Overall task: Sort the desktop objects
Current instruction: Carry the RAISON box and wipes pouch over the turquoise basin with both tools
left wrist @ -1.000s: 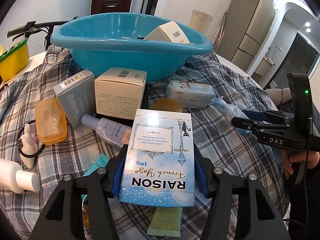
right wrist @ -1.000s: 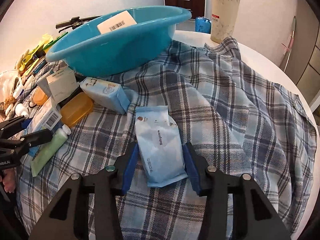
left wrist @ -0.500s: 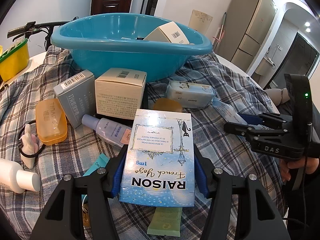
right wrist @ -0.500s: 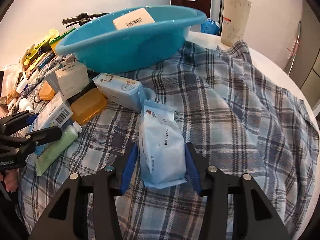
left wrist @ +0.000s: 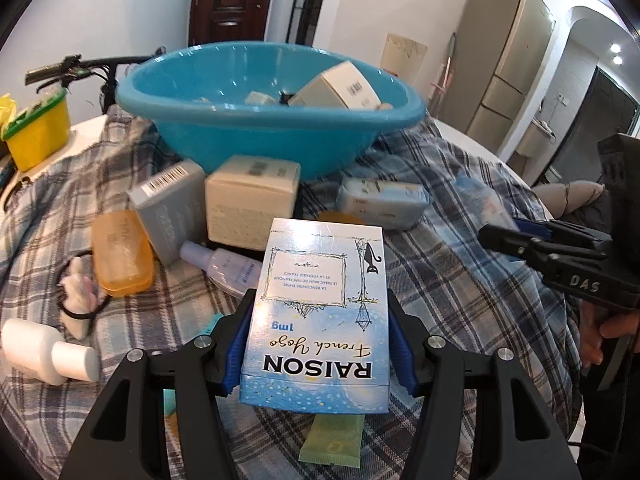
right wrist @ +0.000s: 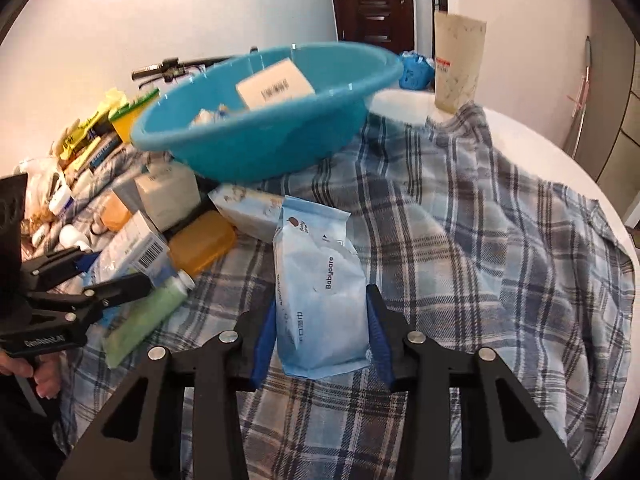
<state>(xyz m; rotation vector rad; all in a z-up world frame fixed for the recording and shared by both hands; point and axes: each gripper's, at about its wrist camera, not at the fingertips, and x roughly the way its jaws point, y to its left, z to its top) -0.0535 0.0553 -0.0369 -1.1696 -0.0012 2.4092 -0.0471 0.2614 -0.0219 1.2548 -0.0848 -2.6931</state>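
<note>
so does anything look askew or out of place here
Mostly the cream box in the blue basin: it leans tilted against the wall, one corner above the rim. The plaid cloth is rumpled. Nothing looks spilled or damaged.

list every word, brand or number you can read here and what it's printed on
"RAISON", "French Yogo", "1mg": blue box in the left gripper, seen upside down.
"Babycare": pale blue wipes pack in the right gripper.
"DAS": side of the right gripper, from the left wrist view.
Barcodes, the framed small print on the blue box, and other box labels: too small or blurred.

One blue basin (left wrist: 276, 132), two orange cases (left wrist: 120, 256) (right wrist: 202, 242), two hand-held grippers (left wrist: 316, 344) (right wrist: 322, 328)
</note>
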